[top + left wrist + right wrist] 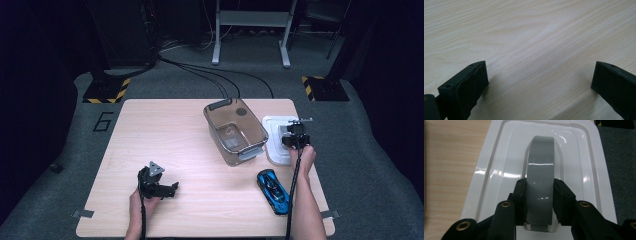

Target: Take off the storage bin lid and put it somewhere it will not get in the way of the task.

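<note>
A white bin lid (272,131) lies flat at the table's right edge, its grey arched handle (541,165) running down its middle. My right gripper (540,195) points down at the lid (499,157), its two black pads pressed on either side of the handle; in the high view this gripper (295,140) stands over the lid. A clear brown-tinted bin (235,131) with grey latches sits just left of the lid. My left gripper (170,189) rests low near the table's front left, jaws wide apart over bare wood (524,30) with nothing between them (539,82).
A blue toy car (273,190) lies near the front right corner, beside my right forearm. The light wooden table (165,135) stands on grey carpet. Cables, hazard-striped bases and a metal frame stand on the floor beyond it.
</note>
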{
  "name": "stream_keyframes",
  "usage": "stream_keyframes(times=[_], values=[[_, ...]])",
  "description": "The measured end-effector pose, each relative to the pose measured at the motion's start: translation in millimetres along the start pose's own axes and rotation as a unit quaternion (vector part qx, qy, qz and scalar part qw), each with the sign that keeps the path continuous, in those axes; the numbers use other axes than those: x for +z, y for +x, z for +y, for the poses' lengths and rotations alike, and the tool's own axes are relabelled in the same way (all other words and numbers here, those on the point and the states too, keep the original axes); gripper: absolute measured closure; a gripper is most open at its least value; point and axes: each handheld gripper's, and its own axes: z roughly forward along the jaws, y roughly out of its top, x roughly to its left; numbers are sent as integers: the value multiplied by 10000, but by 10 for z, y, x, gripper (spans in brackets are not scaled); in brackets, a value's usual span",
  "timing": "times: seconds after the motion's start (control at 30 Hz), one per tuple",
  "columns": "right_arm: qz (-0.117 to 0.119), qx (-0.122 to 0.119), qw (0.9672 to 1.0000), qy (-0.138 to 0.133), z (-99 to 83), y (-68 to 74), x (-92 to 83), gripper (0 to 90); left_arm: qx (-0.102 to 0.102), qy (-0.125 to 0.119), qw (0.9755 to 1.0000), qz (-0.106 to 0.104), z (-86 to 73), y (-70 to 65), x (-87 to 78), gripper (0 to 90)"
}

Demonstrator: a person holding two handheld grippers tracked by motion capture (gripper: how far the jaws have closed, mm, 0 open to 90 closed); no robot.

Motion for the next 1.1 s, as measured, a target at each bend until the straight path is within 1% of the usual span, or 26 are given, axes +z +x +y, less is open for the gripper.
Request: stream_keyframes(times=[0.07,0.1,0.13,0.17,0.23,0.27,0.33,0.4,0.43,0.63,0.7,0.77,0.83,0.87,0.9,0.93,1.03,1.1], values=[[27,7,10000,26,-17,-3,11,661,27,-9,10000,-1,1,3,1,6],[38,-3,10000,-28,-22,-8,12,648,27,-9,10000,0,1,3,1,6],[67,3,10000,-38,-20,-12,2,621,28,-7,10000,-2,1,3,1,6],[104,79,9999,-53,-13,-6,-26,600,26,-8,10000,-1,1,3,1,6],[206,66,9997,-126,2,-6,-81,544,24,-8,10000,-1,1,3,1,6],[302,11,9993,-236,9,-5,-129,514,23,-10,10000,-2,1,3,1,6],[487,-60,9983,-324,15,3,-214,438,24,-11,10000,-1,1,2,1,6],[622,-180,9973,-357,13,14,-297,363,28,-9,10000,-2,1,3,0,6],[662,-185,9971,-336,11,25,-325,343,25,-15,10000,-3,0,2,1,6],[875,-397,9948,-339,-45,72,-510,190,22,-15,10000,-3,0,2,1,6],[908,-392,9944,-375,-83,91,-582,143,26,-10,10000,-2,1,2,0,6],[968,-415,9936,-419,-118,107,-643,131,29,-12,10000,-3,1,2,0,7],[1010,-495,9926,-459,-159,119,-715,95,8,-11,10000,-3,0,0,0,7],[1029,-465,9927,-429,-171,131,-741,87,28,-15,10000,-3,1,2,1,7],[1055,-524,9920,-456,-190,134,-766,80,10,-12,10000,-2,0,0,0,7],[1085,-518,9918,-429,-209,145,-798,74,3,-7,10000,-5,-1,-1,-1,7],[1185,-628,9903,-365,-257,162,-863,38,4,-7,10000,-7,-1,-1,-1,8],[1153,-674,9905,-325,-288,187,-902,7,5,-7,10000,-7,-1,-1,-1,8]])
